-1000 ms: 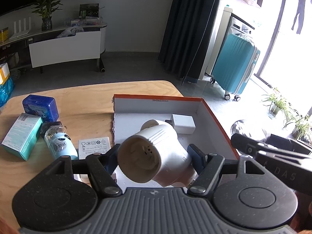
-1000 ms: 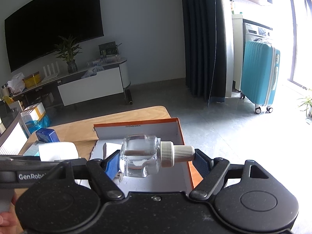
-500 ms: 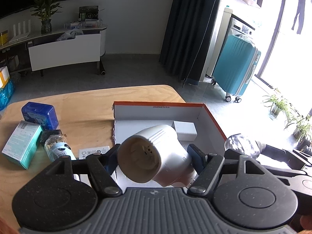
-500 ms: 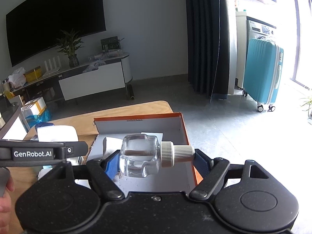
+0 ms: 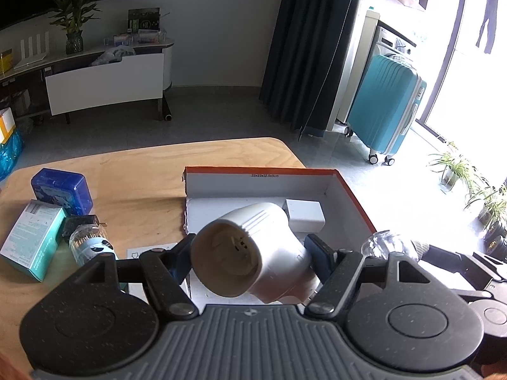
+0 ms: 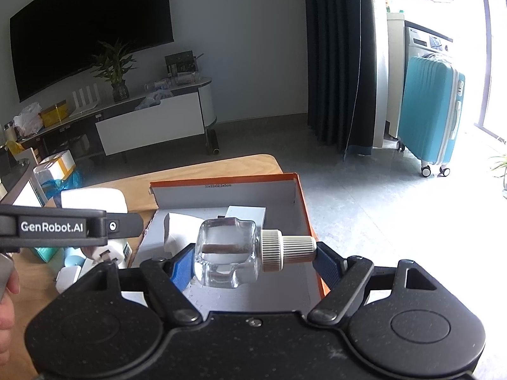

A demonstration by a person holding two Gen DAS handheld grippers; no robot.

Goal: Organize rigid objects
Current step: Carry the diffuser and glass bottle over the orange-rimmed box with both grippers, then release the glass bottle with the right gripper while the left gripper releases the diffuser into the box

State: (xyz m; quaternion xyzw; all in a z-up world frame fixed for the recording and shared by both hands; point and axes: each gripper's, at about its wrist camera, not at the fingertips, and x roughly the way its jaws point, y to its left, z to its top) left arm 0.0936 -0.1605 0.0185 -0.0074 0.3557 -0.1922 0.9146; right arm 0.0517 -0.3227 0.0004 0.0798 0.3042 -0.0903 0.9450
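Observation:
My left gripper is shut on a white lamp-socket adapter and holds it above the near left part of an open orange-rimmed box. My right gripper is shut on a clear square glass bottle with a ribbed white cap, held sideways over the same box. A white rectangular block lies inside the box near its far wall. The bottle also shows in the left wrist view, at the right.
On the wooden table left of the box lie a blue tin, a teal carton, a small jar and a white label card. A teal suitcase stands on the floor beyond.
Both grippers have lifted a little and drawn back from the box, each with its object still held. The glass bottle has come into the left wrist view at the right.

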